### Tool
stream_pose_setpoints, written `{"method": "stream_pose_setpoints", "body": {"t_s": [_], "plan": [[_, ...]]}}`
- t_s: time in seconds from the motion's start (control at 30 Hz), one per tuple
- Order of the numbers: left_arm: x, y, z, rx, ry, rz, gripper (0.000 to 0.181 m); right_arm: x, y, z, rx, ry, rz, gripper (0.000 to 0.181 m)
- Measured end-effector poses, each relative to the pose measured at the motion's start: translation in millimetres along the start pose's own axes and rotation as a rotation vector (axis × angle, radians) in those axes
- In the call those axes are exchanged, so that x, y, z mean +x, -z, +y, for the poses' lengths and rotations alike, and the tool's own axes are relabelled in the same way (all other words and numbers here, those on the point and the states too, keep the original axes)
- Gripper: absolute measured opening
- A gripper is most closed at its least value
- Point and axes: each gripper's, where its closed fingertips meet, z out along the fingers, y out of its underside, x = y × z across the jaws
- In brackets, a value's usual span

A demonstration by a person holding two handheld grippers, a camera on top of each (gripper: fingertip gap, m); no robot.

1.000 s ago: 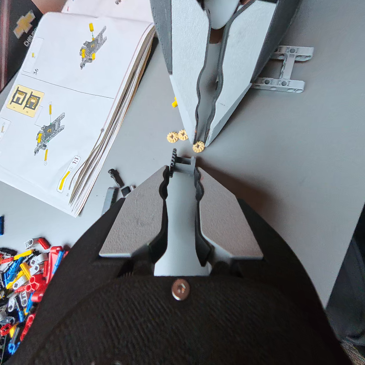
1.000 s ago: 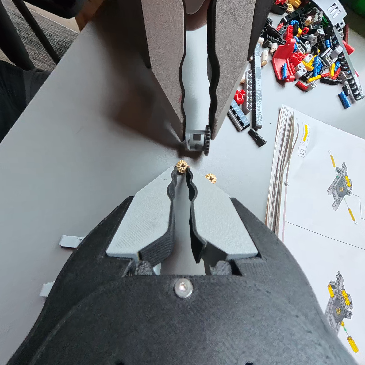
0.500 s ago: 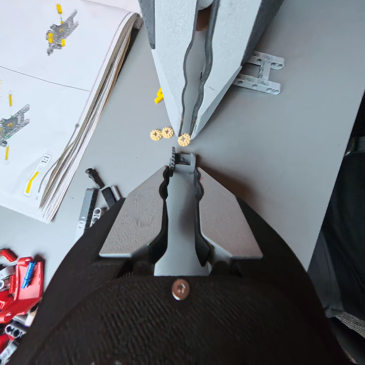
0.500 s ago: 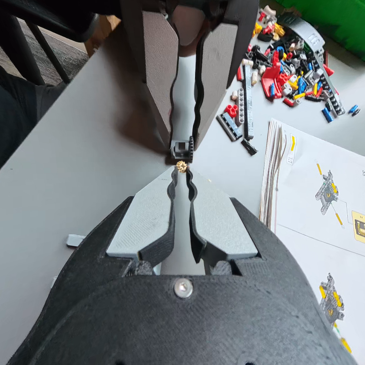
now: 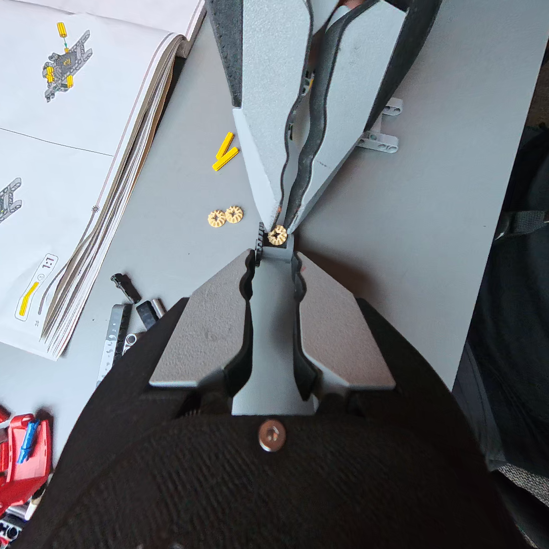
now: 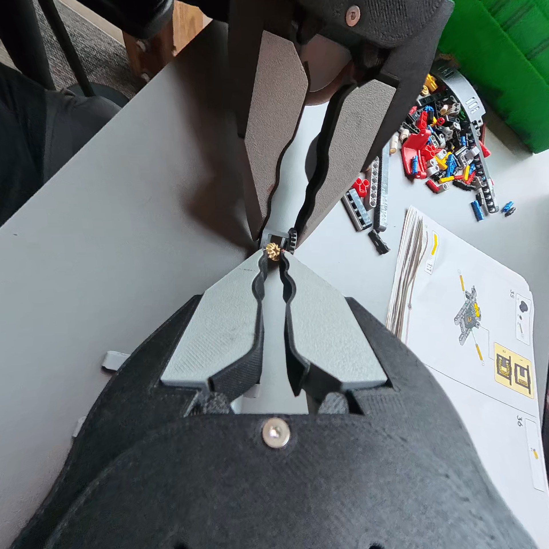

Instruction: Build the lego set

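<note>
My left gripper (image 5: 274,255) is shut on a small grey housing piece (image 5: 277,252) that carries a black gear (image 5: 260,242) on its left side. My right gripper (image 6: 272,255) is shut on a tan bevel gear (image 6: 272,251) and holds it against the open face of that grey housing (image 6: 274,237). The same tan gear (image 5: 277,235) shows in the left wrist view at the right gripper's tips (image 5: 283,225). The two grippers meet tip to tip above the grey table (image 5: 371,237).
Two more tan bevel gears (image 5: 225,217) and two yellow axles (image 5: 225,156) lie on the table. An open instruction booklet (image 5: 74,148) lies to the left. A light grey frame (image 5: 381,139), black and grey beams (image 5: 130,303), and a pile of mixed pieces (image 6: 445,154) lie around. Left and right tips are no more than a few centimetres apart.
The two grippers have closed the gap. The tan gear has moved from just short of the grey housing to against it.
</note>
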Motion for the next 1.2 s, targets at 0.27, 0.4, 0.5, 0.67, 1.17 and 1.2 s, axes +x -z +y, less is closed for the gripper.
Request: {"method": "stream_pose_setpoints", "body": {"t_s": [0.27, 0.4, 0.5, 0.67, 1.17, 1.2], "plan": [[3.9, 2.8, -4.3, 0.001, -0.007, 0.034, 0.021, -2.4, 1.3, 0.3, -0.009, 0.07, 0.021, 0.002], [1.3, 1.0, -0.8, -0.021, -0.073, -0.014, 0.021, -3.9, -0.7, 1.9, -0.022, 0.081, 0.022, 0.002], [-3.2, 0.9, 1.0, 0.002, -0.129, -0.059, 0.022, -4.1, -0.3, 3.5, -0.035, 0.106, 0.035, 0.001], [-13.0, 3.2, -0.8, 0.081, -0.337, -0.211, 0.021, -0.1, 5.7, 2.9, -0.024, 0.101, 0.048, 0.0], [-27.2, 2.8, 0.3, 0.106, -0.444, -0.341, 0.021, 12.1, 9.1, 11.1, 0.036, -0.052, 0.022, 0.0], [-29.1, 2.8, 0.3, 0.103, -0.439, -0.353, 0.022, 14.0, 9.3, 11.9, 0.043, -0.072, 0.022, 0.0]]}}
